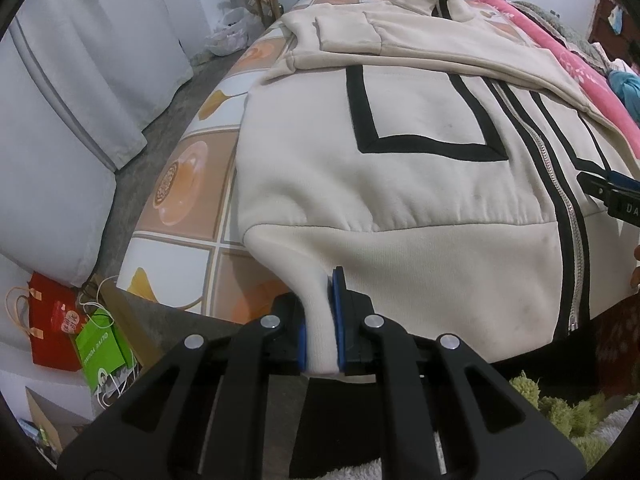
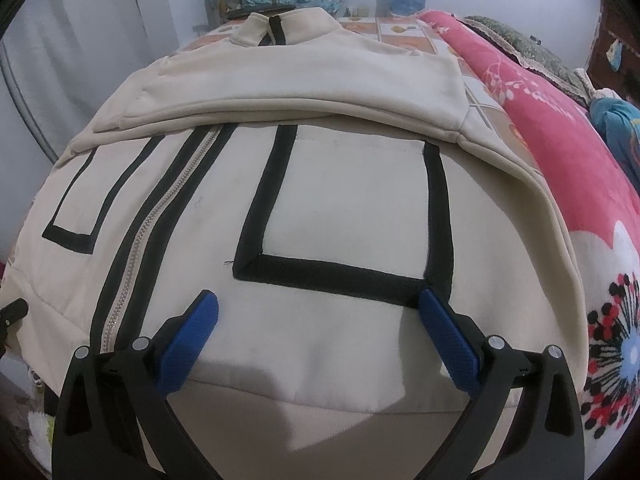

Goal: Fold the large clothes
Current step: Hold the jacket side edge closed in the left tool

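The jacket (image 1: 400, 184) is pinched at its ribbed hem by the left gripper (image 1: 322, 320), whose blue pads (image 1: 339, 320) are pressed together on a fold of cream cloth at the 6 o'clock edge of the left wrist view. The right gripper (image 2: 318, 316) is seen with its fingers (image 2: 188, 344) spread wide, nothing between them, poised over the hem band just below the black-edged pocket (image 2: 348, 208). Farther out, both sleeves (image 2: 304, 92) are seen already laid across the chest toward 12 o'clock, below the collar (image 2: 288, 26), and the zip (image 2: 160, 216) is closed. The jacket lies front up on a bed (image 1: 192, 184) with a tile-patterned sheet; a pink blanket (image 2: 560, 152) lies at 3 o'clock. The sleeve step is judged done; the hem-to-collar fold is judged still to come, and the right side is not yet gripped.
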`<action>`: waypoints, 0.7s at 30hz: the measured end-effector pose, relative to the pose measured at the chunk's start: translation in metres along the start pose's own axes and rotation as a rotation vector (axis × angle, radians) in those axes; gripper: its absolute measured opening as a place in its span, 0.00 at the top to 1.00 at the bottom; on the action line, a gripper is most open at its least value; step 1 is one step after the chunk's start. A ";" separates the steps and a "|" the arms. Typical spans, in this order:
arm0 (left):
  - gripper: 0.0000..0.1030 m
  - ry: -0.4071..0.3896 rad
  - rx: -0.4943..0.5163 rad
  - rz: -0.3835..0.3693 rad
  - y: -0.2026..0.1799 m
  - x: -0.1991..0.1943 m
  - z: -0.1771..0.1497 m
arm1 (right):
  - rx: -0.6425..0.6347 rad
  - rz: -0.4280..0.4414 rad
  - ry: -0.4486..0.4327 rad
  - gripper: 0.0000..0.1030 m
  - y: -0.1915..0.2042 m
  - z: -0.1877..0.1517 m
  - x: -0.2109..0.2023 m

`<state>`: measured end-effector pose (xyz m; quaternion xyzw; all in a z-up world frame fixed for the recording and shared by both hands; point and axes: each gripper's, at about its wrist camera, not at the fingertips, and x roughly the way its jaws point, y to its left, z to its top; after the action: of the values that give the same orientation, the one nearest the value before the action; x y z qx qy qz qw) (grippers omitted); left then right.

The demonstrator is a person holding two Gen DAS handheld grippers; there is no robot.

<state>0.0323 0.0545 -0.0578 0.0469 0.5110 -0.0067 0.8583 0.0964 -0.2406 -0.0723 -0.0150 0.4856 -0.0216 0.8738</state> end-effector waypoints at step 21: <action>0.88 0.001 -0.007 -0.017 0.002 0.005 0.000 | -0.020 0.053 0.016 0.06 -0.006 -0.012 -0.014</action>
<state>0.0350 0.0567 -0.0615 0.0396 0.5120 -0.0120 0.8580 0.0784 -0.2464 -0.0662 -0.0107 0.4931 0.0063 0.8699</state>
